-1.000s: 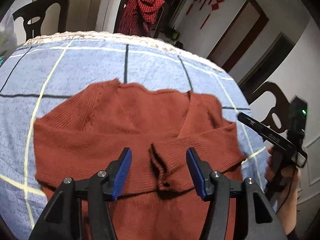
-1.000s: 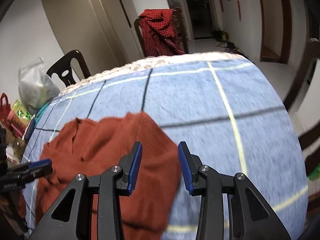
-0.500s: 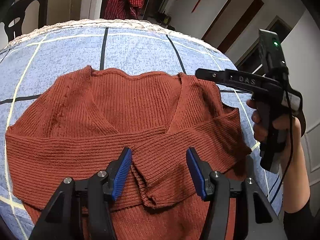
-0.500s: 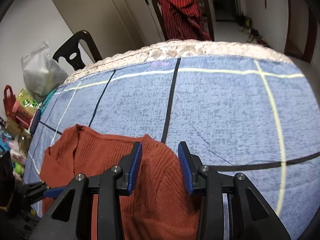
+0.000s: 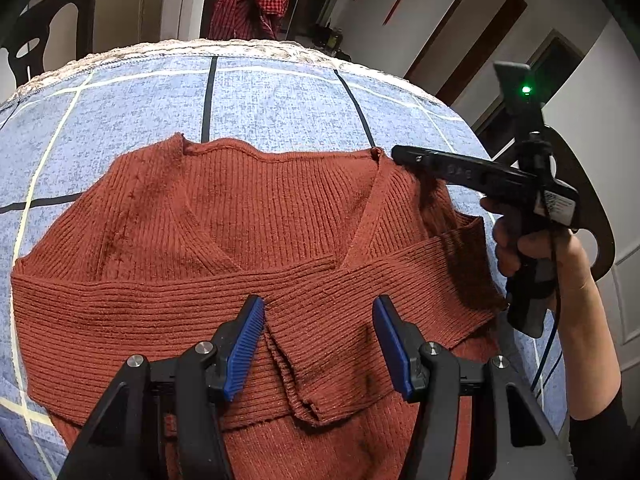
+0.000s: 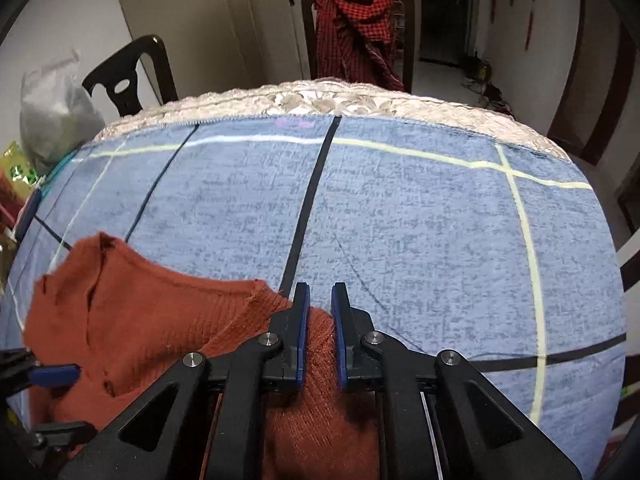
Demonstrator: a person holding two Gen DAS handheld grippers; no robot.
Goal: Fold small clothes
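Rust-red ribbed knit sweater [image 5: 256, 216]: spread on blue checked surface [image 6: 420, 220]. Right gripper [image 6: 319, 332] pinches its shoulder; left gripper [image 5: 318, 344] gapes, empty, above crossed sleeves. Risk: thin pinch slips; sleeves unfold.

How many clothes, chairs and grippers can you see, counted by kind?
Clothes: 2, the rust-red ribbed knit sweater and the red checked cloth draped on a chair.
Dark wooden chairs: 3.
Grippers: 2, left gripper and right gripper.
Total: 7.
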